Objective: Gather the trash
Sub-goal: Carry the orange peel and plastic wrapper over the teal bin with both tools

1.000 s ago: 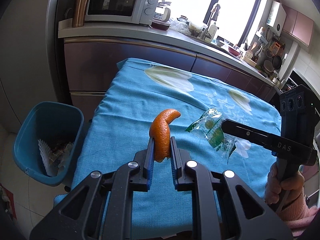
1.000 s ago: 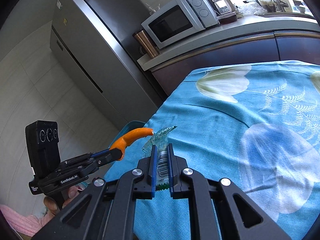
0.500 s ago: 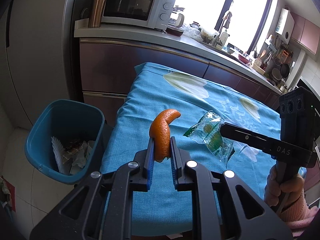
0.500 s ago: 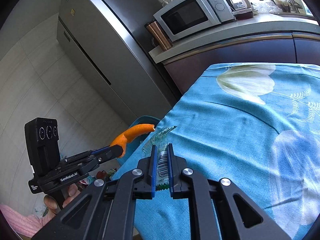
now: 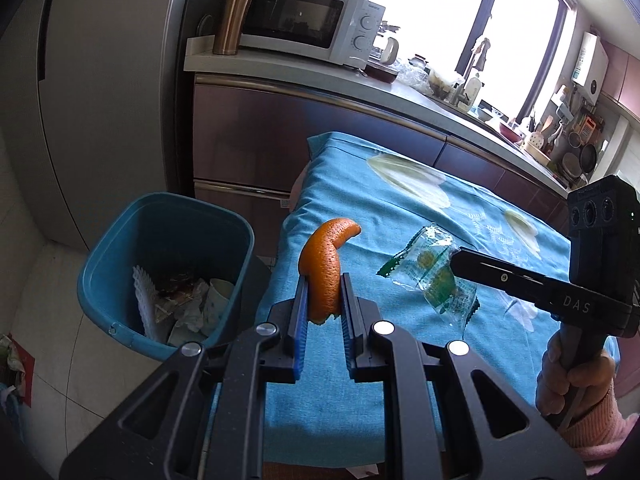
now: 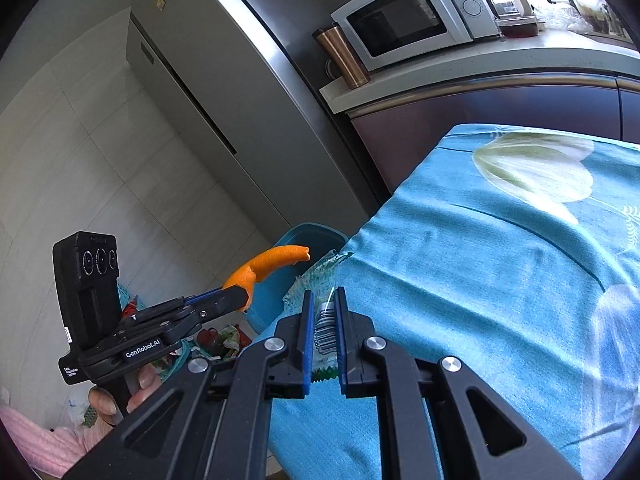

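Observation:
My left gripper [image 5: 323, 280] is shut on a curved orange peel [image 5: 322, 264] and holds it in the air over the table's left edge, just right of the blue trash bin [image 5: 120, 280]. The peel also shows in the right wrist view [image 6: 272, 264]. My right gripper [image 6: 322, 296] is shut on a clear green snack wrapper [image 6: 325, 320] with a barcode. In the left wrist view the wrapper [image 5: 432, 276] hangs from the right gripper [image 5: 456, 260] above the blue tablecloth [image 5: 400, 220]. The bin holds crumpled paper and wrappers.
A tall grey fridge [image 6: 240, 92] stands behind the bin. A counter with a microwave [image 5: 296, 24] and a copper tumbler [image 5: 232, 20] runs behind the table. Tiled floor [image 5: 44, 300] lies left of the bin. The bin rim shows beyond the table edge [image 6: 308, 236].
Both grippers have moved left toward the bin, each keeping its grip. The bin now looks larger and closer, and the peel sits nearer its rim.

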The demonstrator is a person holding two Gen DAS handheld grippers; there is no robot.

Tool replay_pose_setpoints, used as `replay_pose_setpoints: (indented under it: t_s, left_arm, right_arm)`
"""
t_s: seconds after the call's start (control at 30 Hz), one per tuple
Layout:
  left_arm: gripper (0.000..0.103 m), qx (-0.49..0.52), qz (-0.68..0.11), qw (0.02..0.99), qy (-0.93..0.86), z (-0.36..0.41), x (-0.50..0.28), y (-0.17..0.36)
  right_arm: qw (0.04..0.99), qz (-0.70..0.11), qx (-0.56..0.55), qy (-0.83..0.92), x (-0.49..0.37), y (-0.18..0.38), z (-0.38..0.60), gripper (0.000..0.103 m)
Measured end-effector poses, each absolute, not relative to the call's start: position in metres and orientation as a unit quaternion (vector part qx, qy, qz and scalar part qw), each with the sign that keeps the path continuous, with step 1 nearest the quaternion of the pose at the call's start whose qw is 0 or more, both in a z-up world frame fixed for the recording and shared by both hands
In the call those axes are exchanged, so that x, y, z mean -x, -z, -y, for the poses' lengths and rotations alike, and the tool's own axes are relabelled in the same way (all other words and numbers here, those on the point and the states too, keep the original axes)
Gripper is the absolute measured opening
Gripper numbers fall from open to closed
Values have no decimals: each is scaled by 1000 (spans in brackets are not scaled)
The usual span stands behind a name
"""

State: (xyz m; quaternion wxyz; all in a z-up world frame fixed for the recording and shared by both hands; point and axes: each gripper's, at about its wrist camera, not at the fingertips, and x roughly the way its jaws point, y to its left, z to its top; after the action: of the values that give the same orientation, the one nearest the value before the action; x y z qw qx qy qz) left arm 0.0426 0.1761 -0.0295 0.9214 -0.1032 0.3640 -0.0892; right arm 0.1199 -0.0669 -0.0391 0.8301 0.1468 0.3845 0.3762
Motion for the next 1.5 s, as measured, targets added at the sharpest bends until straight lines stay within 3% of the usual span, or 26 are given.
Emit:
replay_pose_setpoints:
  t_s: [1.5]
  left_arm:
    - [15, 146, -369, 918, -5, -258, -52, 52]
  right_arm:
    - [795, -412, -100, -434, -158, 41, -40, 8]
